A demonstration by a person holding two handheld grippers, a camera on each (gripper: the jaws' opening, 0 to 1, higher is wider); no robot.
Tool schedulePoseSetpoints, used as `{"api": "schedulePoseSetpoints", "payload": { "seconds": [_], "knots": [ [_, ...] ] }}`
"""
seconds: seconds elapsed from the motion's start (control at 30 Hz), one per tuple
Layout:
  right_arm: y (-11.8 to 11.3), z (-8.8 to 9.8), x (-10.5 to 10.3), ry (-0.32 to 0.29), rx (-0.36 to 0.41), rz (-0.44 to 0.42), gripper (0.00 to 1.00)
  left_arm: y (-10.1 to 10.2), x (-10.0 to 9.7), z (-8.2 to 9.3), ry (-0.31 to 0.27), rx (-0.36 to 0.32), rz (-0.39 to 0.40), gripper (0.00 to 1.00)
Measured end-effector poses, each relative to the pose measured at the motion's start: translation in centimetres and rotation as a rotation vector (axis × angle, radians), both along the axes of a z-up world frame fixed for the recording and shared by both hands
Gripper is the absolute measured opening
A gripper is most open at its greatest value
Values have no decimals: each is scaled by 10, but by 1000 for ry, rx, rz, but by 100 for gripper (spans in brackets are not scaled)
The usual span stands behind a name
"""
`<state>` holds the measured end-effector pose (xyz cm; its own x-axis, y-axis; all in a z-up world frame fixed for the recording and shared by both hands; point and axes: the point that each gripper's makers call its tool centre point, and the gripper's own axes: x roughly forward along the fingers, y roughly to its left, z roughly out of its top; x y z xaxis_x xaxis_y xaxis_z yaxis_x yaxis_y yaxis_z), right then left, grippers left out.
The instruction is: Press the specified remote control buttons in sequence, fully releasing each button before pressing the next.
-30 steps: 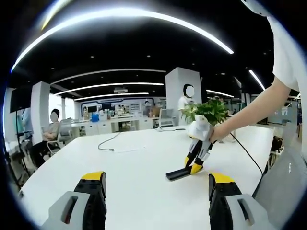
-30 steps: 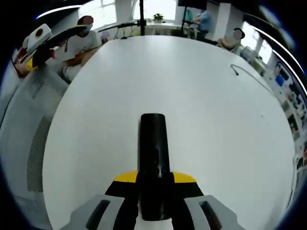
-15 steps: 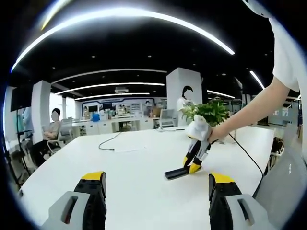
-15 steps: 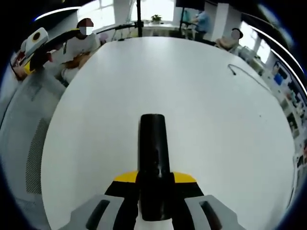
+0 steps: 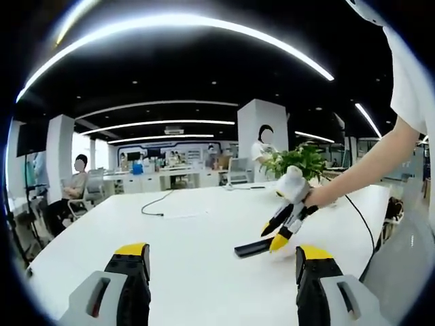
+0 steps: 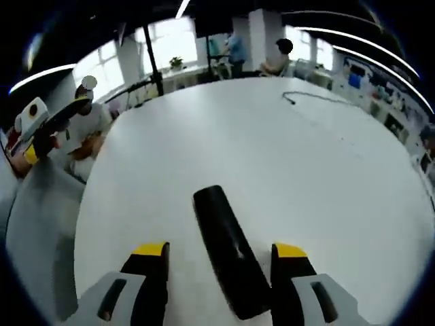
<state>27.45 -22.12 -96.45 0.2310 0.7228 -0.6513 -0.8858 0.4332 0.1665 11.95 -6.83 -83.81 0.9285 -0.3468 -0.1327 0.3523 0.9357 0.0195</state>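
Lifted off the black remote (image 6: 229,260), the right gripper (image 6: 222,252) now has its jaws spread wide, one on either side of it with gaps showing, where a second ago they pressed close against it. That remote lies flat on the white bench (image 6: 292,170). From the left gripper view, the left gripper (image 5: 222,259) hovers with jaws wide, holding nothing, near the remote (image 5: 254,247).

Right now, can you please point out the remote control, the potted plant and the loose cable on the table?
remote control (image 6: 228,255): right gripper view, middle of its black top face.
potted plant (image 5: 299,160): left gripper view, its green leaves.
loose cable (image 5: 153,202): left gripper view, the curved stretch on the white table.
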Motion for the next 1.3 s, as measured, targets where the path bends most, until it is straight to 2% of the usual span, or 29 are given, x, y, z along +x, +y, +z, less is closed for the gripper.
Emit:
{"api": "schedulePoseSetpoints", "payload": {
  "seconds": [0.07, 0.13, 0.27, 0.33, 0.5, 0.73, 0.93, 1.1, 1.3],
  "knots": [
    [-2, 14, 4, -12, 83, -89, 76, 0, 0, 1, -3, -3, 0, 92],
    [-8, 24, 6, -45, 123, -157, 85, 0, 0, 2, -7, -4, -2, 92],
    [-20, 45, 3, -108, 185, -259, 98, -2, 0, 2, -6, -7, -7, 92],
    [-26, 54, -3, -140, 203, -288, 99, -2, -1, 2, -8, -11, -10, 92],
    [-36, 64, -25, -155, 211, -315, 99, -3, -2, 1, -2, -23, -13, 92],
    [-46, 95, -71, -226, 265, -368, 99, -5, -4, 1, -2, -19, -23, 93],
    [-66, 107, -107, -281, 295, -446, 99, -7, -6, 0, 6, -19, -31, 92],
    [-81, 116, -134, -361, 264, -500, 99, -9, -7, -2, 14, -12, -44, 92],
    [-95, 119, -151, -431, 186, -535, 99, -12, -8, -1, 10, -4, -58, 92]
  ]
}}
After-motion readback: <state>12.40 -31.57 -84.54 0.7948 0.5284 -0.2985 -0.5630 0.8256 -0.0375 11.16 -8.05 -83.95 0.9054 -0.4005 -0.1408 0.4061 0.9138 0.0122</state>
